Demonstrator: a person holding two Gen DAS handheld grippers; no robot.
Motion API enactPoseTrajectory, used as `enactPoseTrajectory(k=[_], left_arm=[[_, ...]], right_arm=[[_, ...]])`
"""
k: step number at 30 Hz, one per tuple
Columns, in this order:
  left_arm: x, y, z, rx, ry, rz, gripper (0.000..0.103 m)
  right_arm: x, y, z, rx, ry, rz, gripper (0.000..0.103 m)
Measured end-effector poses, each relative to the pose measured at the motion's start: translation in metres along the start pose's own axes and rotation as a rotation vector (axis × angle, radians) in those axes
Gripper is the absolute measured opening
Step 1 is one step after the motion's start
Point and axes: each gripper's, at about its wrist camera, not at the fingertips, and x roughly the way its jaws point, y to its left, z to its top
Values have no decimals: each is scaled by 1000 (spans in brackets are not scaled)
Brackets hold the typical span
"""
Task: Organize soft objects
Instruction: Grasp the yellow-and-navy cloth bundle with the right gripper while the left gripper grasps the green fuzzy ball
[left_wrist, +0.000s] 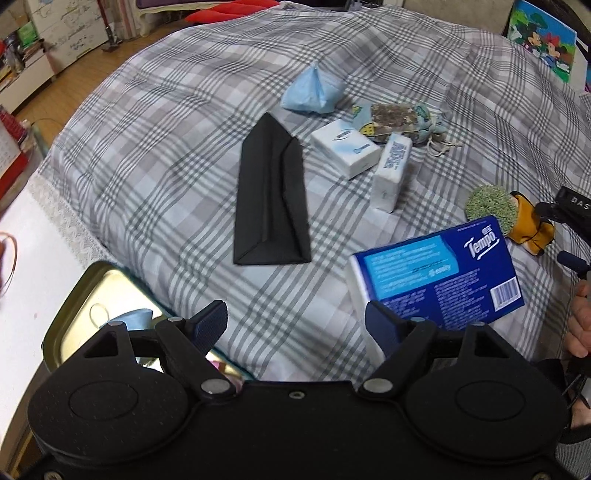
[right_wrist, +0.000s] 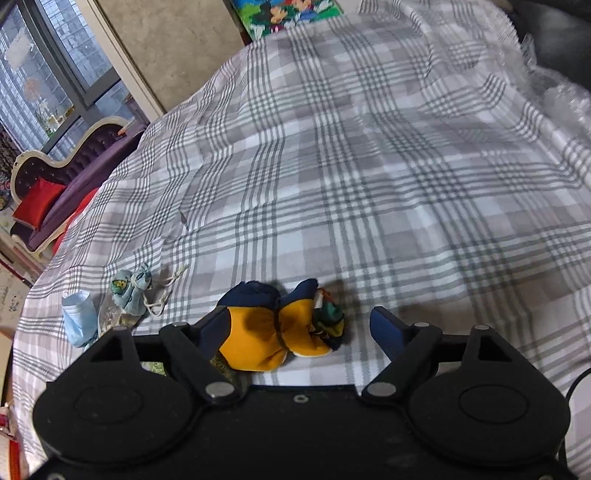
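My left gripper (left_wrist: 295, 325) is open and empty above the plaid bedspread (left_wrist: 177, 155). A blue Tempo tissue pack (left_wrist: 439, 273) lies just beside its right finger. Ahead lie a folded black cloth (left_wrist: 273, 195), a light blue mask (left_wrist: 314, 92), two white tissue packs (left_wrist: 345, 149) (left_wrist: 391, 171) and a patterned drawstring pouch (left_wrist: 399, 122). My right gripper (right_wrist: 299, 328) is open, with a yellow and navy plush toy (right_wrist: 273, 332) lying between its fingers, close to the left one. The toy, with a green fuzzy head, also shows in the left wrist view (left_wrist: 532, 225).
An open gold tin (left_wrist: 99, 295) holding a blue ribbon sits at the bed's near left edge. A white surface (left_wrist: 33, 258) lies left of it. In the right wrist view, the pouch (right_wrist: 133, 288) and mask (right_wrist: 77, 317) lie at the left. A purple sofa (right_wrist: 66, 177) stands beyond the bed.
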Motion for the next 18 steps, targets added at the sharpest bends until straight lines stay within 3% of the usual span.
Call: enactPoseTrajectory(k=[11,16,18], left_arm=[[13,-37,26,64,10,-38,78],[17,-52,33,90,10,-53,78],[17,-57,36,92,9,-65,78]], right_arm=[[15,26,2,-103,25,12,92],[32,29,1,-122,78,-43,92],[39,27,2,-125,109,-64,86]])
